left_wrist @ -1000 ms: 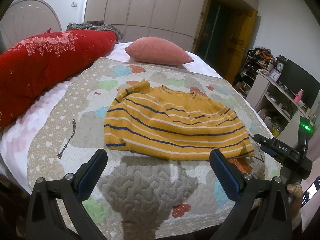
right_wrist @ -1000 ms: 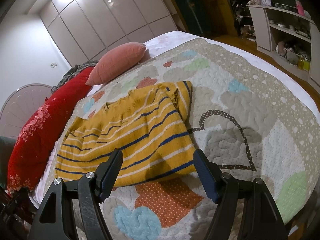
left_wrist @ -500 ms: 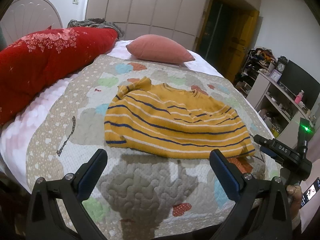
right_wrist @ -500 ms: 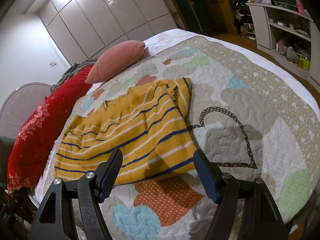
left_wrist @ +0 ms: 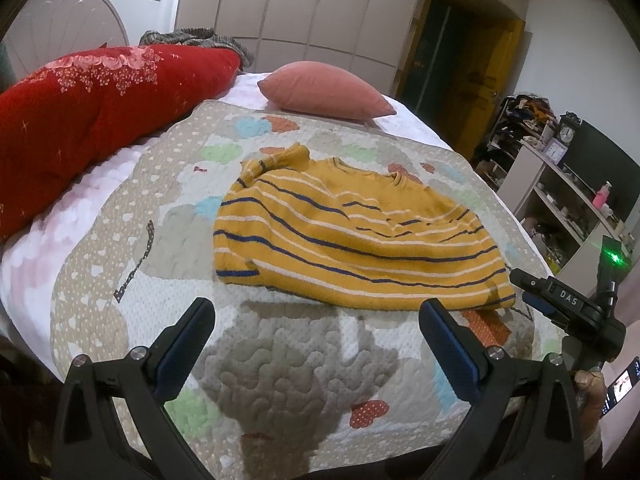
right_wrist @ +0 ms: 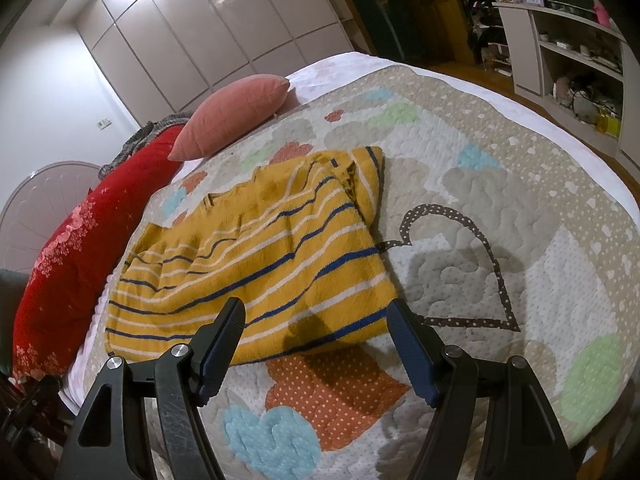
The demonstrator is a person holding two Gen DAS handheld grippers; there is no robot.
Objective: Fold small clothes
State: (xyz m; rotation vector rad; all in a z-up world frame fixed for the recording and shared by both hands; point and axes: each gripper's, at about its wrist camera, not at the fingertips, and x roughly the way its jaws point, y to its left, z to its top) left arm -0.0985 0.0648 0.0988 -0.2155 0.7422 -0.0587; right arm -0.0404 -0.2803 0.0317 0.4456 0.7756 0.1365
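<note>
A small yellow sweater [left_wrist: 352, 236] with blue and white stripes lies flat on the patterned quilt [left_wrist: 280, 360], both sleeves folded in over the body. It also shows in the right wrist view [right_wrist: 256, 264]. My left gripper [left_wrist: 316, 316] is open and empty, hovering near the sweater's hem. My right gripper [right_wrist: 316, 320] is open and empty, over the sweater's hem corner. The right gripper's body [left_wrist: 568, 304] shows at the right edge of the left wrist view.
A red floral bolster [left_wrist: 92, 120] lies along the left side of the bed. A pink pillow [left_wrist: 324, 90] lies at the head. White shelves [left_wrist: 560, 208] with clutter stand to the right. Wardrobe doors [right_wrist: 200, 40] fill the back wall.
Both grippers have shifted slightly; the sweater sits a little closer in each view. The sweater itself has not moved. Both grippers stay open.
</note>
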